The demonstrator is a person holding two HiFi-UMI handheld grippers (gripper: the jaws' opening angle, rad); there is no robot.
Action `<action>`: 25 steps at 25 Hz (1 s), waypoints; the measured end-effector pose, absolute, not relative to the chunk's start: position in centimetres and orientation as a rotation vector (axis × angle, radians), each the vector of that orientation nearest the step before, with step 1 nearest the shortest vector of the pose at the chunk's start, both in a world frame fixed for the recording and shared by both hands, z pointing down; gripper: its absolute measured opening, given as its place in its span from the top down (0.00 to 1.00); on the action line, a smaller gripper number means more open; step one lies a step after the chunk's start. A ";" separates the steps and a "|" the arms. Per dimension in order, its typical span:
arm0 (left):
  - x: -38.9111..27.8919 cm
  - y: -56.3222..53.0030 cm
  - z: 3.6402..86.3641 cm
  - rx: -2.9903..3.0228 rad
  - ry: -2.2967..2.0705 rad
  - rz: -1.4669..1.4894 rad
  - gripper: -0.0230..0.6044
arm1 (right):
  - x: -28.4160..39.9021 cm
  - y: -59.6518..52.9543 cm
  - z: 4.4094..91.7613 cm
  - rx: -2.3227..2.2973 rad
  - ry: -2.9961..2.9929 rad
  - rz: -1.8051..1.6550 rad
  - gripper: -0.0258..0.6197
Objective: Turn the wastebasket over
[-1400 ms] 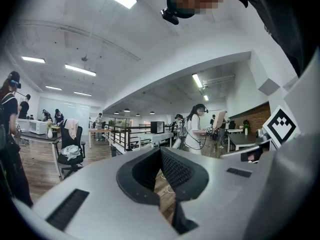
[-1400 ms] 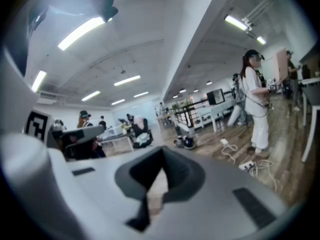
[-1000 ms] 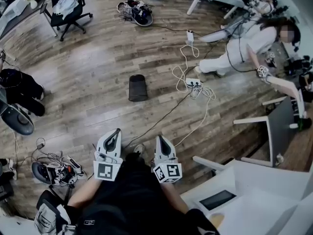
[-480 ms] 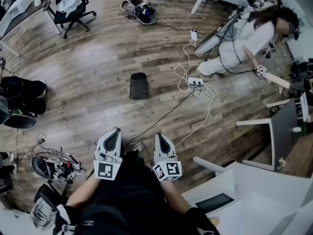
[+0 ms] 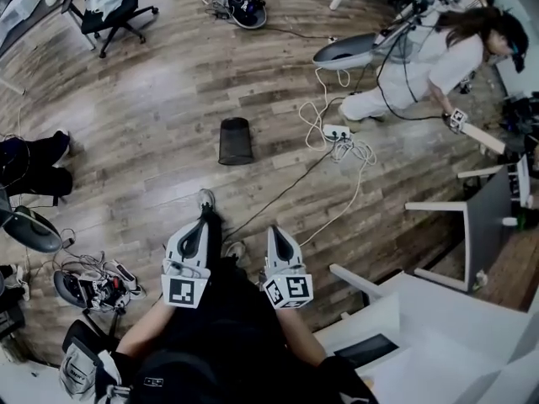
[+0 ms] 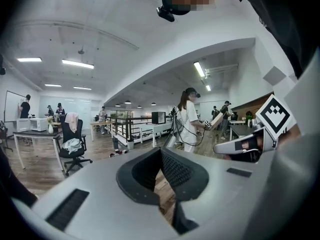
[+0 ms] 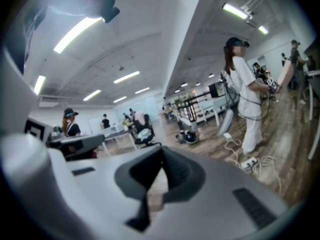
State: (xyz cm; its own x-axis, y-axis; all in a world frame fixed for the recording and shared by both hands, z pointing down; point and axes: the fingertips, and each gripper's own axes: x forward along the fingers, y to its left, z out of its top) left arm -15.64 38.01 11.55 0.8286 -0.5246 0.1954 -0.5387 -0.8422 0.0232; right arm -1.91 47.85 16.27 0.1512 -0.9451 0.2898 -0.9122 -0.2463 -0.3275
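The wastebasket [image 5: 236, 140] is on the floor [image 5: 152, 116]. A power strip [image 5: 336, 132] lies right of the wastebasket. An office chair [image 5: 109, 2] stands far behind the wastebasket, to its left.

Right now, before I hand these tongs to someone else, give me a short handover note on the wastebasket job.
Left tongs: shut, empty.
Right tongs: shut, empty.
Wastebasket: on the wood floor ahead, well clear of both tongs; which end is up is hard to tell from here.
Done: nothing yet; it is not being touched.
Left: walk up, mind the black cable and the power strip to its right, open the tongs, grip it and turn it over.
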 end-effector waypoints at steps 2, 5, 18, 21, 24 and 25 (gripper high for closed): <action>-14.7 36.0 12.1 2.925 -0.841 0.283 0.91 | -1.1 46.0 16.5 -2.342 1.881 -0.690 0.91; -12.9 32.4 12.3 2.925 -0.830 0.270 0.91 | 0.4 42.7 16.8 -2.360 1.897 -0.709 0.91; -8.9 17.3 14.0 3.044 -0.845 0.318 0.91 | 5.6 27.4 21.3 -2.415 2.033 -0.809 0.91; -8.3 15.4 15.2 3.020 -0.865 0.393 0.91 | 6.7 25.0 22.4 -2.388 2.089 -0.838 0.91; -7.4 14.9 16.1 2.976 -0.918 0.431 0.91 | 8.0 23.6 24.2 -2.348 2.173 -0.858 0.91; -7.0 14.8 16.4 2.964 -0.940 0.452 0.91 | 8.5 23.0 24.8 -2.330 2.207 -0.863 0.91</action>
